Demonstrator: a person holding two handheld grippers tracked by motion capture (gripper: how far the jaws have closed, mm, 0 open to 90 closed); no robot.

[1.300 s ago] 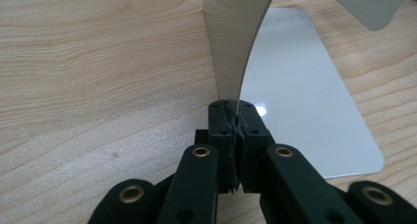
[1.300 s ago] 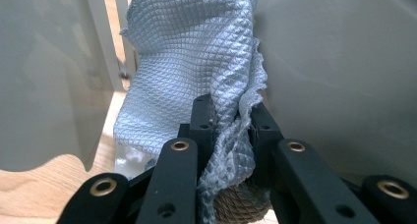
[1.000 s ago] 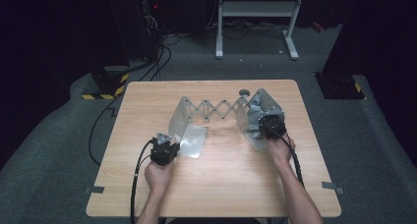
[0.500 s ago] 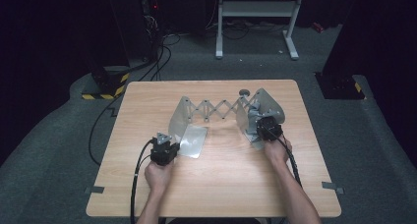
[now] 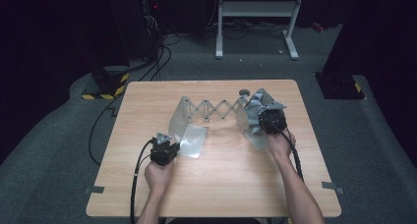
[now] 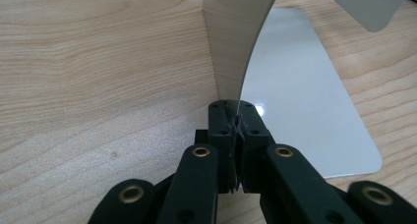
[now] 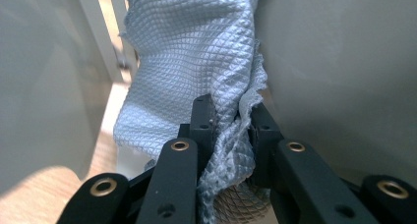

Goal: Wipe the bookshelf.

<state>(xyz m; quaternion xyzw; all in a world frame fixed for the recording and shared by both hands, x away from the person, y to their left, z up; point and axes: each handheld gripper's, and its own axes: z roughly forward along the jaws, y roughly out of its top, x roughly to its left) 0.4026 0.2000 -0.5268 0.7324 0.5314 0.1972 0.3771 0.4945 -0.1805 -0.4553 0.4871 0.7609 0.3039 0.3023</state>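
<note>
Scene: wooden table (image 5: 226,184), person's forearms coming in from the bottom edge, dark room around it, carpeted floor.
Main object: expandable metal bookend rack (image 5: 216,108), scissor lattice in the middle, a plate at each end, sitting near the table's centre and toward the far side.
Left end plate (image 5: 180,117): stands upright; a flat base plate (image 5: 193,141) lies on the wood in front of it.
Left gripper (image 5: 164,149): at the near left corner of the base plate, held by the left hand (image 5: 158,175), cable trailing off the near table edge.
Left jaws: closed tight on the thin edge of a curved metal sheet (image 6: 231,52); in the left gripper view the sheet rises straight up from between the jaw tips, with the base plate (image 6: 305,96) flat on the wood beside it.
Right gripper (image 5: 271,120): at the rack's right end plate (image 5: 255,135), held by the right hand (image 5: 279,144).
Cloth (image 5: 255,113): blue-grey waffle-weave rag, bunched against the right end of the rack.
Right jaws: clamped on a fold of the cloth (image 7: 196,57); fabric is pinched between the tips and hangs out below them.
Cloth contact: pressed up to the grey metal plate (image 7: 344,76) on the right of that view, another plate on the left; touching or just beside, can't tell exactly.
Grippers: well apart, one at each end of the rack.
Background: table stand legs (image 5: 255,17), cables (image 5: 157,47) on the floor, yellow-black hazard tape (image 5: 105,89).
</note>
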